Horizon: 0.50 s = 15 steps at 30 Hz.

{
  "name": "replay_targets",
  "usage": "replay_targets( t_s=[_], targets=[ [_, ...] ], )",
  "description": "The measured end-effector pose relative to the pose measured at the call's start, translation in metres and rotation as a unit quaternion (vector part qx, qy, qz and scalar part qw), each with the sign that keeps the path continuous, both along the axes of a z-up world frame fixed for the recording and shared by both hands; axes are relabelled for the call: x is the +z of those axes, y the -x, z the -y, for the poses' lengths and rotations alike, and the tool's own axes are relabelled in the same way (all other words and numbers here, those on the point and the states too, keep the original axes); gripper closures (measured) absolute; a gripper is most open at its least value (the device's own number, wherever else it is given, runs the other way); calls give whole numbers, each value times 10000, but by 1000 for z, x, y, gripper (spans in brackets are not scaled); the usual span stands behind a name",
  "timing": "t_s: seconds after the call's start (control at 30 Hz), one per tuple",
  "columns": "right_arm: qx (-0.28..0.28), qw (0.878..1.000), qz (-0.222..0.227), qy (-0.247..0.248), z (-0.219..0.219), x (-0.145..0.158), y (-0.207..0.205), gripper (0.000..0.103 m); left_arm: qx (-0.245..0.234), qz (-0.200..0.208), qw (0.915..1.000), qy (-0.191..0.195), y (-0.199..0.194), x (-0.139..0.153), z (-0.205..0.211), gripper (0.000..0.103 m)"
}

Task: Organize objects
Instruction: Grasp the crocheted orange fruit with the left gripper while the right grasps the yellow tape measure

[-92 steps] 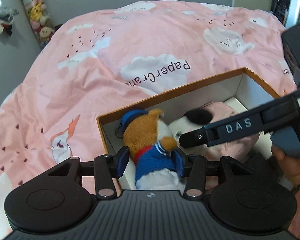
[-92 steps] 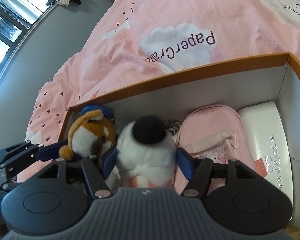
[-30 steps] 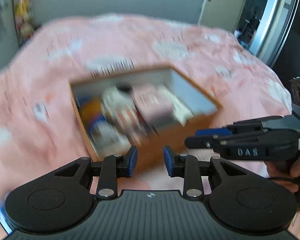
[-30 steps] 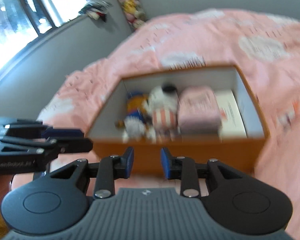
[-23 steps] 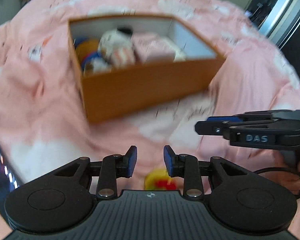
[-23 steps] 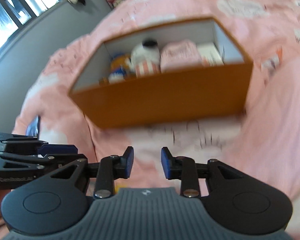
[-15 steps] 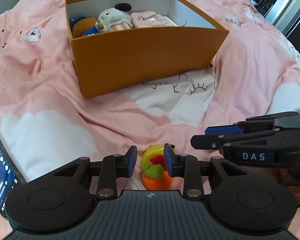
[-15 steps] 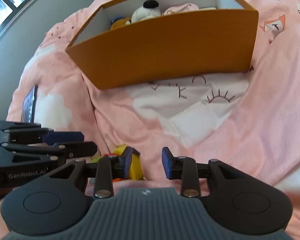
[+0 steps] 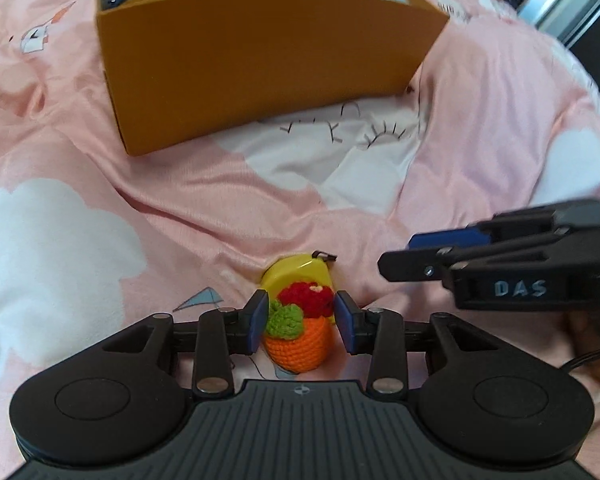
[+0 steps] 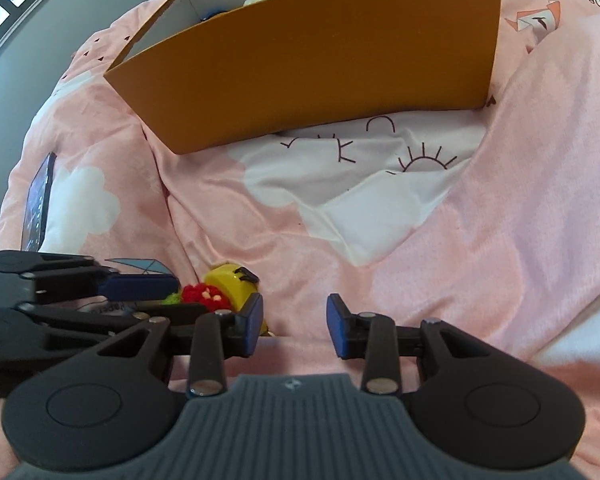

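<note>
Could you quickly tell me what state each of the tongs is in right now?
Left tongs: open, just widened, straddling the crocheted fruit basket, pads not pressing it.
Right tongs: open, nothing between them.

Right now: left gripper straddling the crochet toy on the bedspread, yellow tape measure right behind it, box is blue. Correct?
Not quite: the box is orange, as the left wrist view shows. The rest holds: the left gripper straddles the crochet toy on the bedspread, with the yellow tape measure right behind it.
</note>
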State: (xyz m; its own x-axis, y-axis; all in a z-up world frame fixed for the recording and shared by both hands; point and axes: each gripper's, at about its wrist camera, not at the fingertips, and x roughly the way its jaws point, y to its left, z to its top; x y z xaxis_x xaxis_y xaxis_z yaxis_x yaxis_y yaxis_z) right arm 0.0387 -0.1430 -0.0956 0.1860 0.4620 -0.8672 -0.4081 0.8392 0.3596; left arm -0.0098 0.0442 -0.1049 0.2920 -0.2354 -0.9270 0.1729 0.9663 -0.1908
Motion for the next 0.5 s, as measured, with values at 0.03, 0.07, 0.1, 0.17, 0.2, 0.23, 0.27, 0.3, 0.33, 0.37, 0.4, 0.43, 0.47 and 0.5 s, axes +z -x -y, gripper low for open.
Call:
replay_targets(
  t_s=[0.03,0.07,0.1,0.17,0.2,0.23,0.27,0.3,0.33,0.37,0.4,0.43,0.47,0.5],
  targets=[
    [5,10000,-3,-19,0,-1,-1,65,-52,-22,10000,-15,-2,-3,2,55],
    [15,10000,-14,-61,0,-1,-1,65,-77,-54,10000,-32,-4,-5,3,54],
    [22,9999,-29,-103,-1,-1,-2,65,-87,-81,9999,-49,-5,-8,3,52],
    [62,9998,-35,-187,-3,-2,-3,65,-86,-175,9998,-106,-9,-15,3,51],
    [112,9997,-34,-224,-5,-2,-3,65,-94,-254,9994,-209,-10,-19,4,51],
    [162,9996,-39,-245,-6,-2,-3,65,-132,-325,9988,-352,-10,-22,6,51],
    [205,9995,-40,-256,-8,-3,-4,65,-175,-370,9981,-467,-10,-24,8,50],
    [253,9993,-41,-282,-10,-3,-4,65,-212,-409,9974,-559,-9,-25,9,50],
    [301,9990,-57,-317,-11,-4,-4,65,-222,-439,9971,-587,-9,-26,8,50],
    [361,9987,-79,-356,-14,-5,-5,65,-196,-455,9972,-555,-9,-27,6,50],
    [425,9982,-93,-403,-16,-6,-5,65,-164,-475,9974,-516,-8,-28,4,50],
    [505,9976,-117,-466,-19,-8,-6,65,-129,-497,9975,-483,-8,-29,1,51],
    [568,9970,-143,-499,-22,-9,-7,65,-100,-507,9976,-454,-7,-29,-1,52],
    [629,9966,-167,-508,-25,-11,-7,65,-57,-511,9978,-425,-6,-28,-4,54]
  ],
)
